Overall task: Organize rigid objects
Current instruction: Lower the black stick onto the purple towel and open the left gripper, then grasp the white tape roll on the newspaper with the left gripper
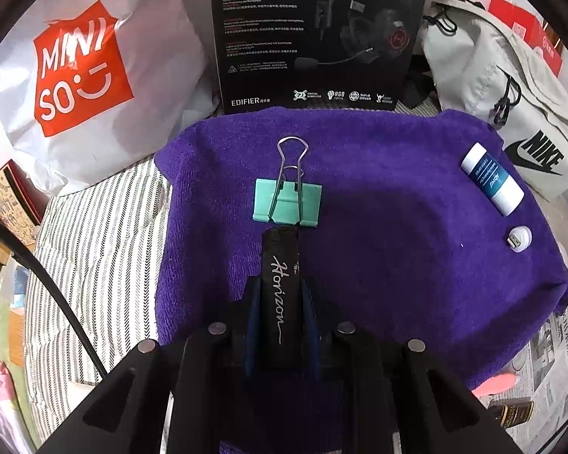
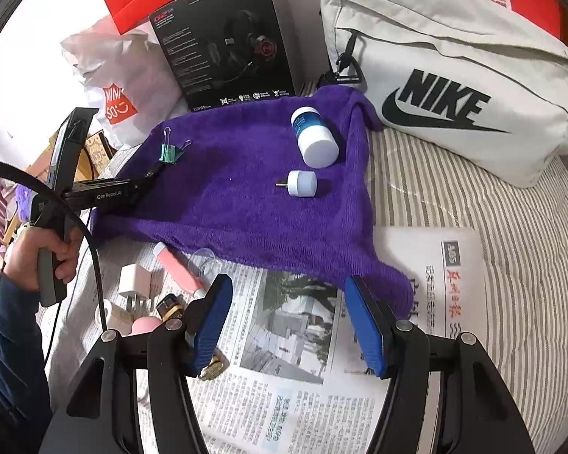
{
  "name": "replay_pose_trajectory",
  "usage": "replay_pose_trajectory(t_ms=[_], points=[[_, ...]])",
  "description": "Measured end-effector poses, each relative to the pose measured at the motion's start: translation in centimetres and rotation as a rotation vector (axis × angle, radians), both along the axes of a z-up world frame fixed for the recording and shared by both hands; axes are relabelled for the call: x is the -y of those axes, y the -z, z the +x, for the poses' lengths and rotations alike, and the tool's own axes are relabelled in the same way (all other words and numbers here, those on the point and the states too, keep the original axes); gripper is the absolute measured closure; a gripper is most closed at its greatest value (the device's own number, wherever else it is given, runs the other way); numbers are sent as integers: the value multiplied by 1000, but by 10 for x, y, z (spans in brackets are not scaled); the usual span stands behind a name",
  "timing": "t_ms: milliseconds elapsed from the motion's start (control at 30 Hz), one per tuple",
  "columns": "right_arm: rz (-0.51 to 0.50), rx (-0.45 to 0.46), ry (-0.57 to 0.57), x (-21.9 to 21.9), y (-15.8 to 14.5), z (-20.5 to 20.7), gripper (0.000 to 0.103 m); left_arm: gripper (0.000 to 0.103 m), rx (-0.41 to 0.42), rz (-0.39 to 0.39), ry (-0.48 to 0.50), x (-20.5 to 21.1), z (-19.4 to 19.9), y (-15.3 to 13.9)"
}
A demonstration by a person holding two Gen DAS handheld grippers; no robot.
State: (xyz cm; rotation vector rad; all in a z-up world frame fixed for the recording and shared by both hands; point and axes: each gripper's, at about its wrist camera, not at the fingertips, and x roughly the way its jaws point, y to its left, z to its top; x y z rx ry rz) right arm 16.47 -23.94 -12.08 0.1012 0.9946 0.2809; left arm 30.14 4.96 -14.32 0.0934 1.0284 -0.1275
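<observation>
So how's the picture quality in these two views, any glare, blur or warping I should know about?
Left wrist view: strong fisheye bending at the edges, dark vignette corners, glare on the Miniso bag, and the black tube held in the left gripper is sharp. Right wrist view: same barrel warp, the white wall at upper left is washed out, soft shadows under the white bottle on the purple towel.

The left wrist view looks down close over the purple terry towel [image 1: 397,227]. The right wrist view faces it from farther back; both share it [image 2: 246,196].
</observation>
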Motion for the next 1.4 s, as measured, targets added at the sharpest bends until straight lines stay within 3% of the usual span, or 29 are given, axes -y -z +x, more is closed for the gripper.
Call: replay_pose_trajectory(t_ms=[333, 433, 600, 733, 867, 1100, 1400], points=[[13, 23, -22, 0, -15, -26, 41, 76, -43, -13, -28, -6, -26, -7], [8, 40, -17, 0, -20, -35, 41, 76, -8, 6, -13, 0, -52, -21], [5, 53, 4, 5, -25, -49, 41, 76, 43, -61, 65, 22, -111, -44], [6, 68, 18, 11, -29, -62, 41, 76, 49, -126, 114, 36, -159, -44], [1, 77, 18, 14, -30, -75, 41, 76, 26, -133, 136, 49, -182, -34], [31, 73, -12, 9, -32, -80, 37, 75, -47, -100, 142, 62, -183, -7], [3, 61, -29, -2, -21, -83, 37, 76, 10, -39, 151, 69, -176, 6]])
